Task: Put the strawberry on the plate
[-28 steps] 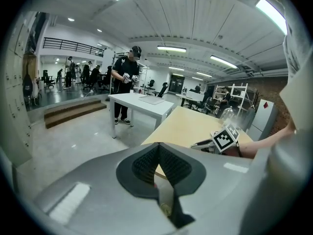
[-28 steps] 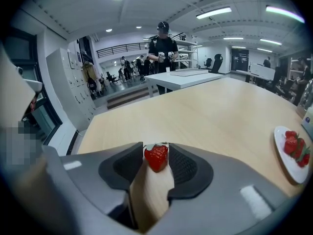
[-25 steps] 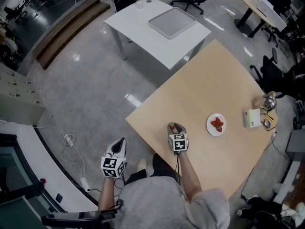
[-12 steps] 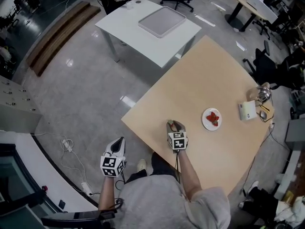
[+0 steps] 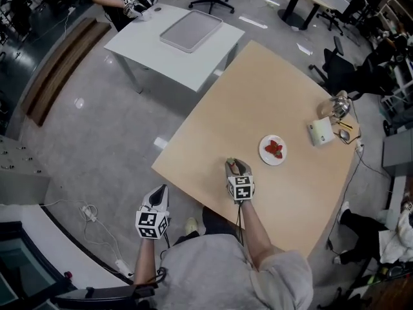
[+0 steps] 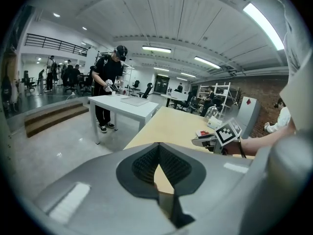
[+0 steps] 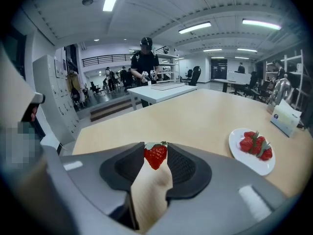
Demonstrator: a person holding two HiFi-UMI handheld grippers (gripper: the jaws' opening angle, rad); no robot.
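My right gripper (image 5: 237, 167) is over the near part of the tan table (image 5: 284, 89), shut on a red strawberry (image 7: 155, 155) pinched between its jaw tips. The white plate (image 5: 263, 148) lies on the table a short way to the right of and beyond that gripper. It holds a few strawberries (image 7: 255, 145). My left gripper (image 5: 161, 194) hangs over the floor, left of the table's near corner. Its jaws meet at the tips (image 6: 157, 146) with nothing between them.
A white tissue box (image 5: 321, 132) and a shiny metal pot (image 5: 340, 106) stand near the table's right edge. Farther back is a white table with a grey tray (image 5: 191, 30), where a person (image 5: 122, 2) works with grippers. Office chairs stand around.
The right gripper, still holding the strawberry, has moved further in over the table and nearer the plate. The left gripper has shifted forward slightly. The view has swung, sliding the table leftward.
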